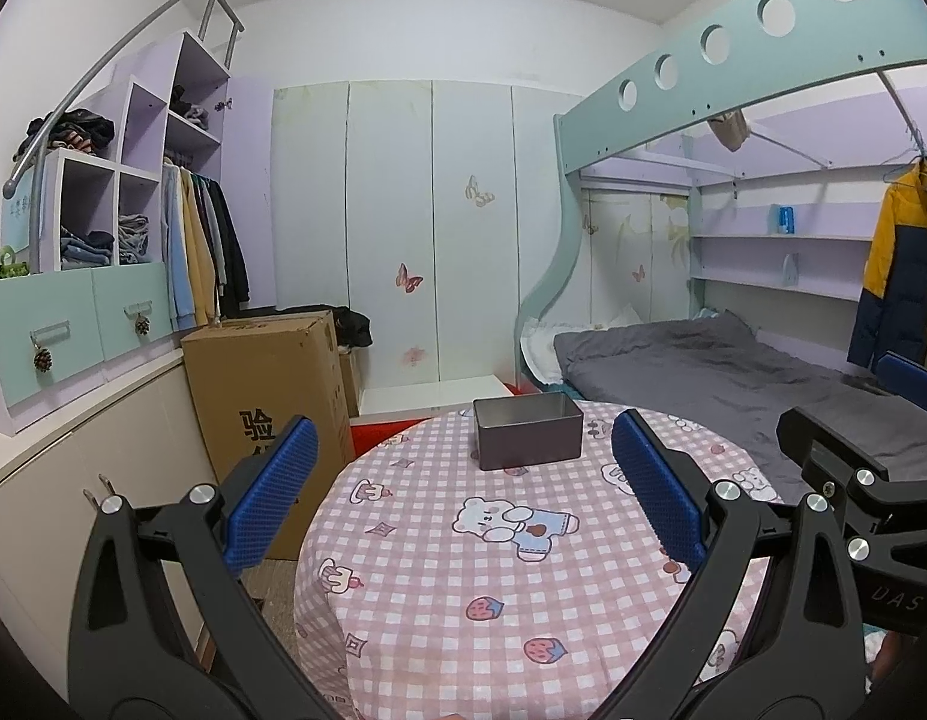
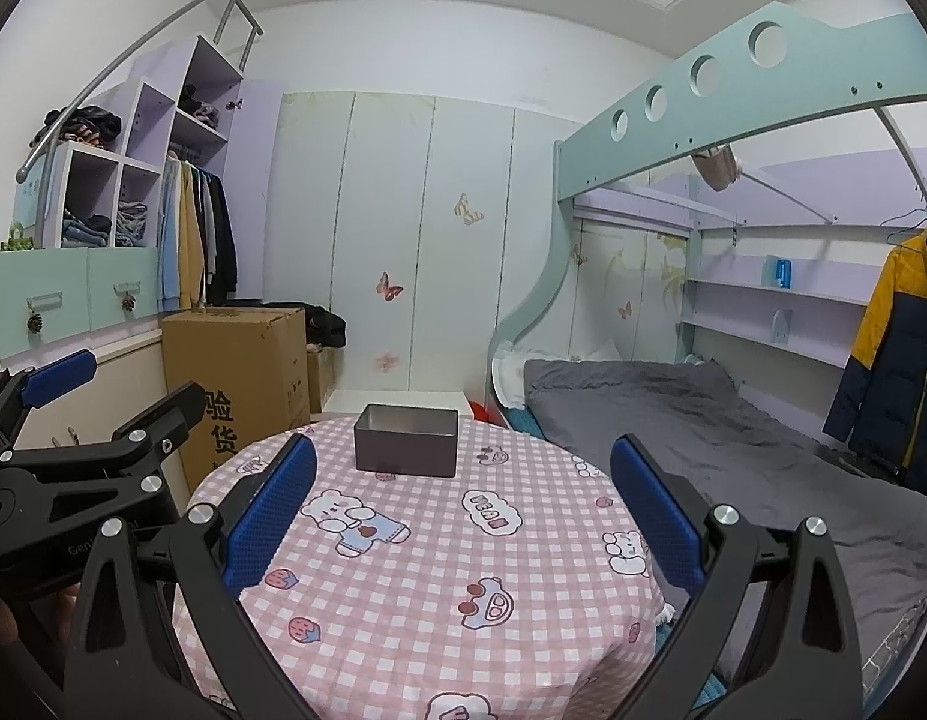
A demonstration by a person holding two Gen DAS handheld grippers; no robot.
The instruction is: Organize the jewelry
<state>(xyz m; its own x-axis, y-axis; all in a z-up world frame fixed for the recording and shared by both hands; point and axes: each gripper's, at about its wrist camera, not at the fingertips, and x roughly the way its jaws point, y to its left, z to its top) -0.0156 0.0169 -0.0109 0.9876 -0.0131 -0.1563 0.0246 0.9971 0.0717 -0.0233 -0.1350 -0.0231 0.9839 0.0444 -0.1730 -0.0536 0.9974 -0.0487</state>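
Observation:
An open grey metal tin [image 1: 528,438] stands on the far side of a round table covered with a pink checked cloth [image 1: 463,588]; the right wrist view shows the same tin [image 2: 406,450] and cloth [image 2: 439,588]. My left gripper [image 1: 463,423] hovers over the near part of the table, open, with nothing between its blue pads [image 1: 271,492]. Beside it, my right gripper [image 2: 463,443] is also open and holds nothing. Each gripper shows in the other's view, the right gripper [image 1: 865,414] at the right edge and the left gripper [image 2: 112,396] at the left edge. No jewelry shows in either view.
A tall cardboard box [image 1: 271,414] stands on the floor left of the table. A bed with a grey blanket [image 1: 733,372] lies to the right under a loft frame, with a yellow and navy jacket [image 1: 901,264] hanging. White wardrobe doors [image 1: 433,228] are behind.

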